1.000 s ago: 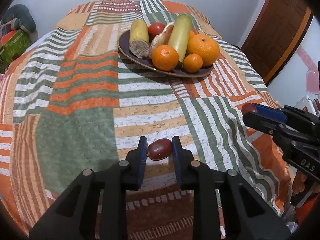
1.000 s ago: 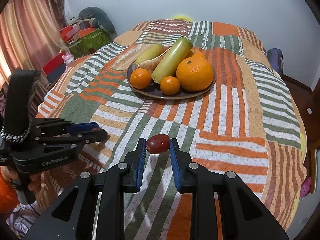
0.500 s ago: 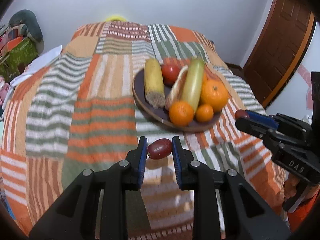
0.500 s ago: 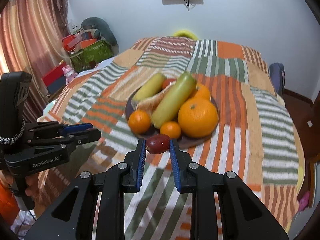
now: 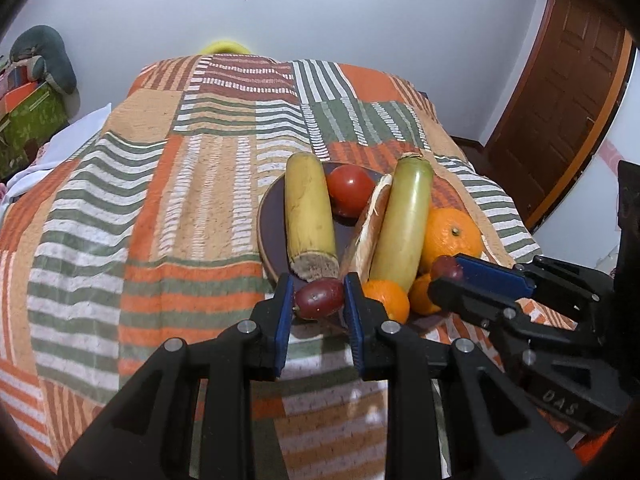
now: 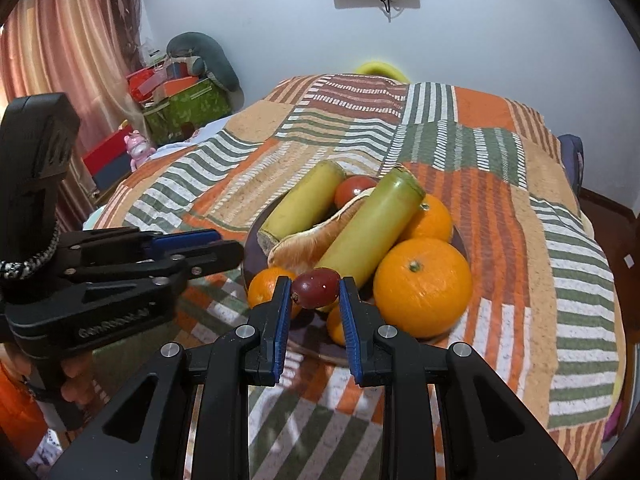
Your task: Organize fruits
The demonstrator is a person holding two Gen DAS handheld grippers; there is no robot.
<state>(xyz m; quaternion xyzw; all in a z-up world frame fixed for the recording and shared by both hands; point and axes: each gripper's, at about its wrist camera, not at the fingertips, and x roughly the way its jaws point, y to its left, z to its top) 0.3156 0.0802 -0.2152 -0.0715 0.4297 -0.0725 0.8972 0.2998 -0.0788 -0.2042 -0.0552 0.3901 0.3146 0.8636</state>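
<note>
My left gripper (image 5: 316,300) is shut on a small dark red fruit (image 5: 319,298), held just above the near rim of the dark plate (image 5: 266,224). The right gripper (image 6: 314,290) is shut on a second dark red fruit (image 6: 316,287), over the plate's near side. On the plate (image 6: 250,256) lie two yellow-green cut stalks (image 5: 310,212) (image 6: 372,228), a red tomato (image 5: 350,196), a peeled citrus segment (image 6: 308,246) and several oranges (image 6: 422,282). The right gripper (image 5: 444,276) also shows at the right of the left wrist view with its fruit; the left gripper (image 6: 228,250) shows at the left of the right wrist view.
The plate rests on a bed with an orange, green and white striped cover (image 5: 168,208). Boxes and a grey cushion (image 6: 200,60) are stacked by the curtain at left. A brown wooden door (image 5: 560,112) stands at right. A hand (image 6: 76,380) holds the left gripper's handle.
Both grippers have moved forward toward the plate, each still holding its red fruit. The plate now sits right beneath the fingertips, and the two grippers are closer together.
</note>
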